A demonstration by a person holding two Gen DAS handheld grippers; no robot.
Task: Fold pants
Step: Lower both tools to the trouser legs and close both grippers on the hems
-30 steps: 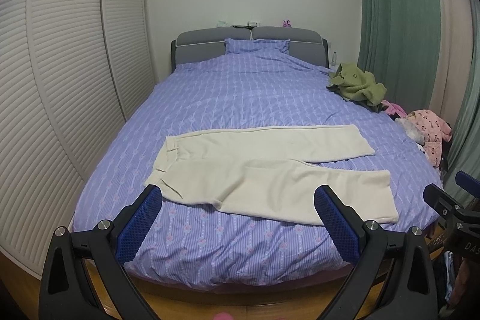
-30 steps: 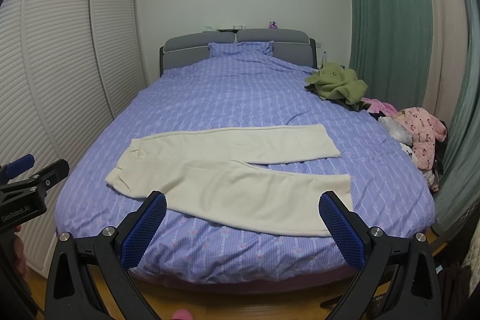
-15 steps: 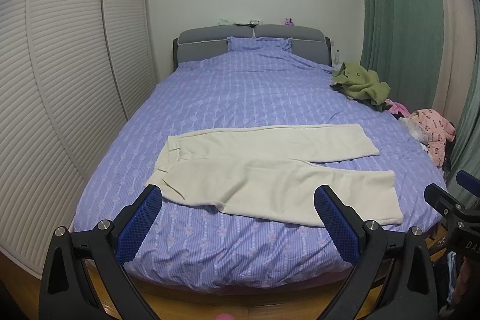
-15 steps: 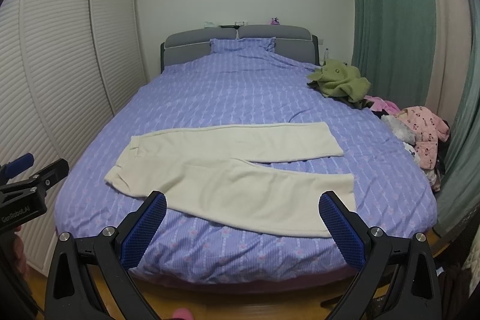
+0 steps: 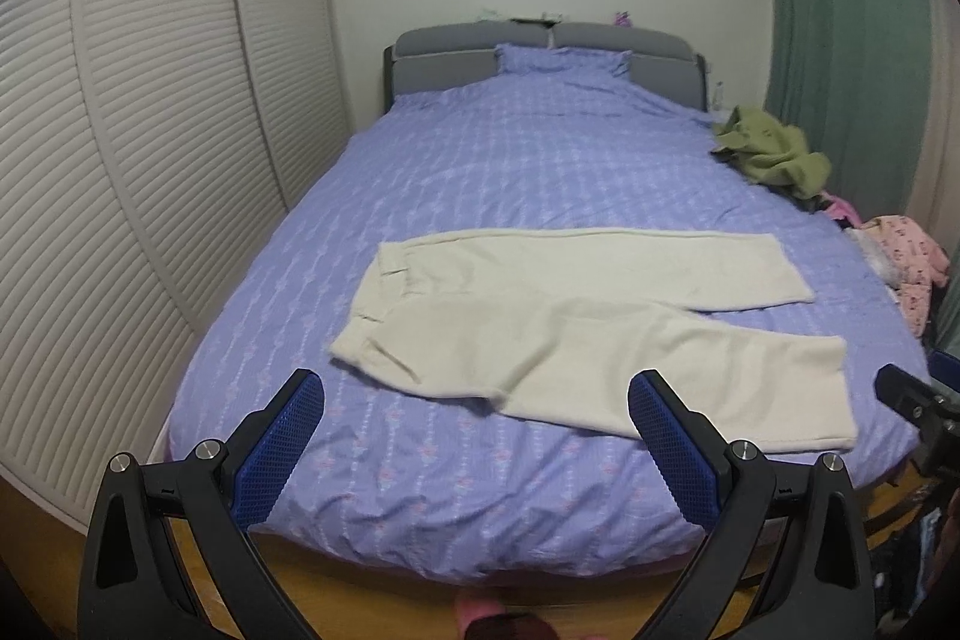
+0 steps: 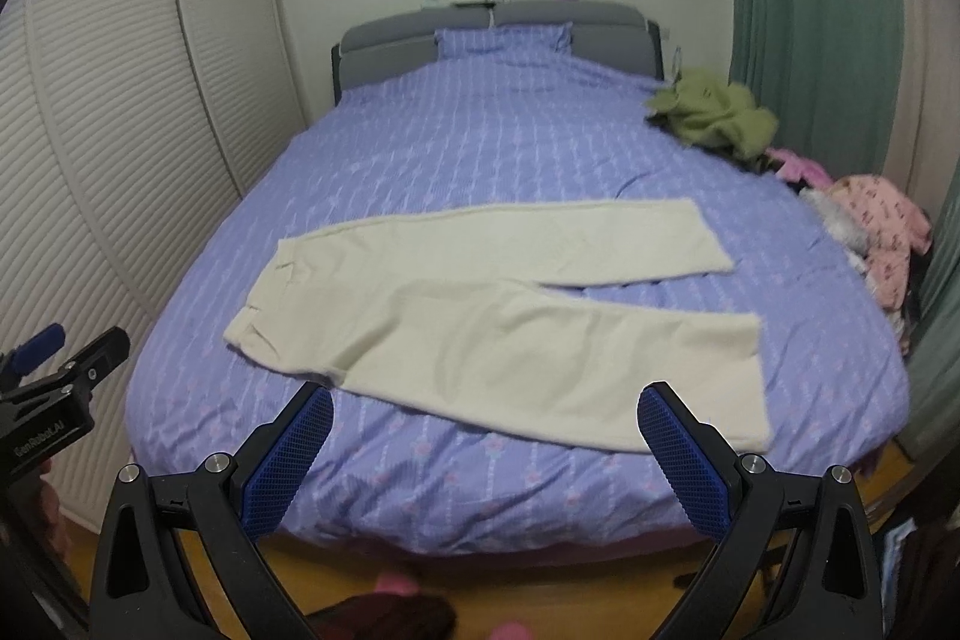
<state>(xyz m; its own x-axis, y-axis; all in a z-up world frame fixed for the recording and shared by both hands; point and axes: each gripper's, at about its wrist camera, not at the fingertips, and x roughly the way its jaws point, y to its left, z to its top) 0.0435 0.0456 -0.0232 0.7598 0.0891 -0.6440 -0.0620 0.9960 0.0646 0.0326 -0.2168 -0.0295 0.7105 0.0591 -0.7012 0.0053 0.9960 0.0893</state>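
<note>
Left wrist view: the cream pants (image 5: 576, 322) lie flat across the near part of the purple bed (image 5: 540, 160), long axis left to right, waistband left, leg ends right (legs splayed apart). The left gripper (image 5: 477, 436) hovers near the bed's foot, jaws spread wide, holding nothing.

Right wrist view: the pants (image 6: 498, 322) lie the same way; the right gripper (image 6: 486, 451) is likewise agape and empty.

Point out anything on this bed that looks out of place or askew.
The cream pants lie flat but with legs splayed apart, unfolded. A crumpled green garment and a heap of pink clothes sit loose along the bed's right edge. Nothing looks damaged or spilled.
</note>
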